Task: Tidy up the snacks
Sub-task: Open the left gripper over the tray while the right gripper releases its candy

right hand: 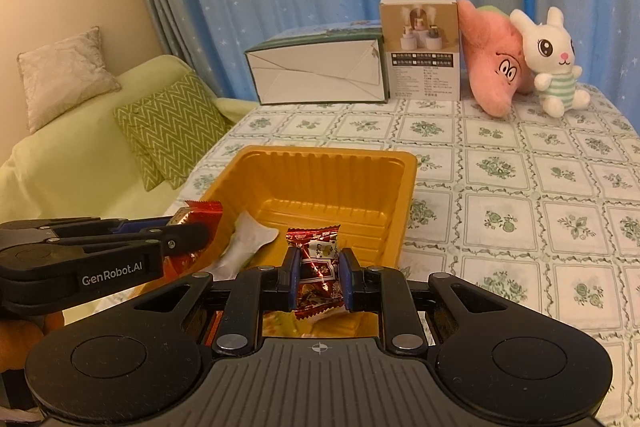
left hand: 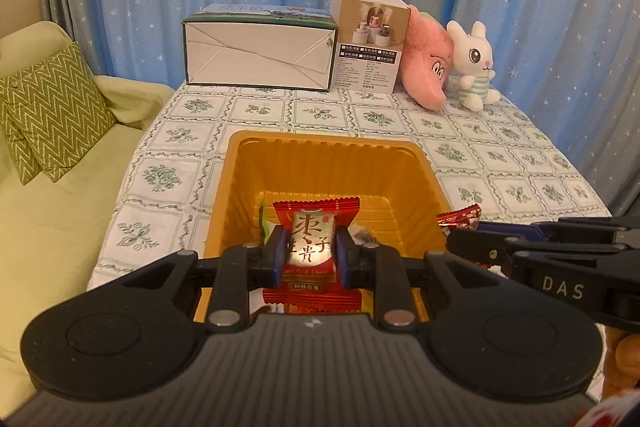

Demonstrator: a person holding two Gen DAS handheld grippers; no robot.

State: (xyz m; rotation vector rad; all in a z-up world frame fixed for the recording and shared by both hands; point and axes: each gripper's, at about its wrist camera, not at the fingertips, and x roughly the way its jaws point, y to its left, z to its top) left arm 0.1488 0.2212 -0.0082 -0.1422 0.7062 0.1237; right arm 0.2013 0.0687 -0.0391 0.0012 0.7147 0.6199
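Left gripper [left hand: 307,259]: clenched on the red date packet [left hand: 310,247] — held over the gold tray [left hand: 320,147].
Right gripper [right hand: 319,277]: pinching a foil candy [right hand: 316,267] at the tray's near edge.
Handling: probably light, crinkly, slippery — grip mid-body.

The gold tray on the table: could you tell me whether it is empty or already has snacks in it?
Not empty. The gold tray already holds a white packet lying on its floor, while most of the floor is bare.
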